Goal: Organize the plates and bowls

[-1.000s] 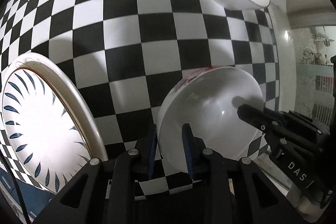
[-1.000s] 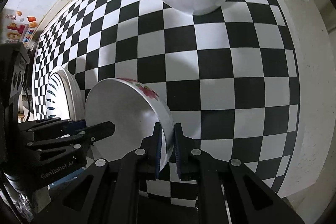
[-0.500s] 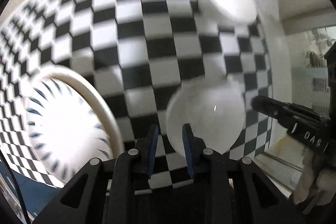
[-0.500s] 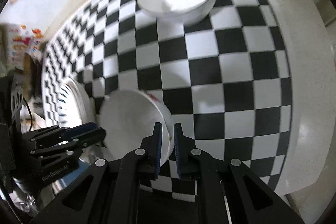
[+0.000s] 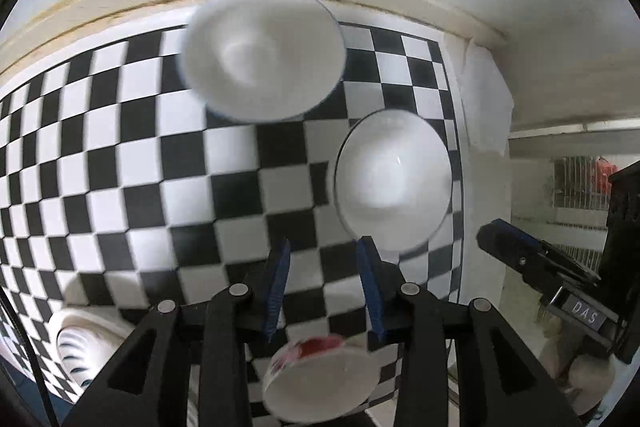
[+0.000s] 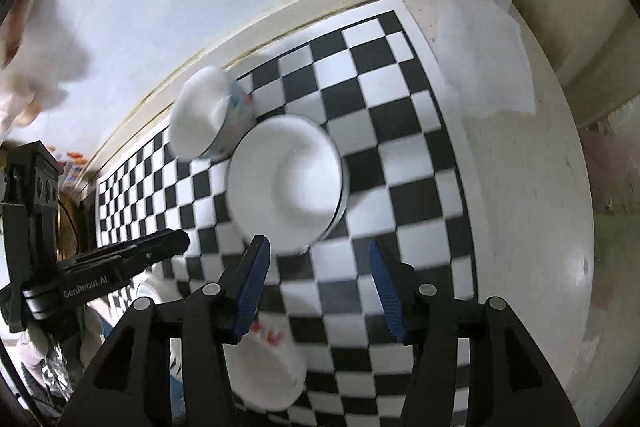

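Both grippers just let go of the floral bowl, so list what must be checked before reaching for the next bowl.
1. Left gripper open and empty: ok.
2. Right gripper open and empty: ok.
3. Floral bowl released on the checkered cloth: ok; whether it sits level: cannot tell.
4. Black-rimmed white bowl ahead of the right gripper, unobstructed: ok.
5. Colourful bowl clear of the white bowl: cannot tell, they overlap in view.
6. Sharp view for aiming: not ok, both views blurred.

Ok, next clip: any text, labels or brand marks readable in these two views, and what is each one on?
"DAS": white letters on a label on the right gripper body, seen in the left wrist view.
"GenRobot.AI": white print on the left gripper body, seen in the right wrist view.
Colourful stickers at the far left of the right wrist view: too blurred to read.
Nothing written on the bowls.
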The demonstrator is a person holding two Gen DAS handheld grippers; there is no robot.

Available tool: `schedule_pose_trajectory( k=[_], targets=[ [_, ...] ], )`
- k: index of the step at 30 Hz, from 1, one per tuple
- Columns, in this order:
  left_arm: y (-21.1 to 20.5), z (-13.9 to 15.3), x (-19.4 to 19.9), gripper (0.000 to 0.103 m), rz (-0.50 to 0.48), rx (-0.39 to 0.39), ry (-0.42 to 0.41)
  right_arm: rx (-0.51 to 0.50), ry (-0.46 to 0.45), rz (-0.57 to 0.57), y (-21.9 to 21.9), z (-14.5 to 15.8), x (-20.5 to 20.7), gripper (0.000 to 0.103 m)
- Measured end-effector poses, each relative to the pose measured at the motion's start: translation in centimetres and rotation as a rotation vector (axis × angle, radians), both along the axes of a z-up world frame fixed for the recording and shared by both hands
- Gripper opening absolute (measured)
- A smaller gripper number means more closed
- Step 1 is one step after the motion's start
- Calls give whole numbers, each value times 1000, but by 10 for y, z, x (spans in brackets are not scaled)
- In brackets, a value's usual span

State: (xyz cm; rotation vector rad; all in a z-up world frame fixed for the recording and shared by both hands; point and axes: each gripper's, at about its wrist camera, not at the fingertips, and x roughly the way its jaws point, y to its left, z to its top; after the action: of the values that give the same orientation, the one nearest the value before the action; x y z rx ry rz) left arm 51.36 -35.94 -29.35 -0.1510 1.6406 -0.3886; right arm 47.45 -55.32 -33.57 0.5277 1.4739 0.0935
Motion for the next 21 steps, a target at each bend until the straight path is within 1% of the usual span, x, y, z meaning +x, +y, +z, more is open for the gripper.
schedule_pose_trajectory(
  k=[2, 4, 10, 11, 12, 13, 15, 16, 18, 20, 21],
  targets=[
    [-8, -10, 10, 32, -4, -3, 27, 0, 13, 2, -1, -10, 11, 55],
    [-18, -23, 17, 32, -13, -6, 57, -2, 38, 5, 0, -29, 24, 55],
    [-38, -47, 31, 31, -43, 17, 99, 26, 110, 12, 5, -71, 48, 54],
    [-41, -50, 33, 31, -44, 17, 103, 27, 117, 11, 7, -76, 51, 51],
    [-42, -52, 34, 31, -45, 21, 104, 28, 124, 11, 8, -81, 52, 44],
    [-43, -54, 36, 31, -47, 22, 101, 26, 130, 11, 9, -85, 54, 40],
    [-43, -57, 40, 25, -45, 30, 98, 33, 138, 7, 10, -91, 56, 26],
    [-43, -58, 41, 23, -46, 33, 97, 39, 143, 4, 10, -95, 57, 23],
    [-41, -60, 44, 17, -43, 33, 99, 27, 149, 2, 10, -99, 58, 15],
    [-37, -62, 45, 15, -37, 30, 104, 12, 147, 2, 10, -100, 57, 11],
    [-36, -62, 46, 15, -34, 24, 105, 8, 145, 6, 11, -99, 58, 11]
  ],
)
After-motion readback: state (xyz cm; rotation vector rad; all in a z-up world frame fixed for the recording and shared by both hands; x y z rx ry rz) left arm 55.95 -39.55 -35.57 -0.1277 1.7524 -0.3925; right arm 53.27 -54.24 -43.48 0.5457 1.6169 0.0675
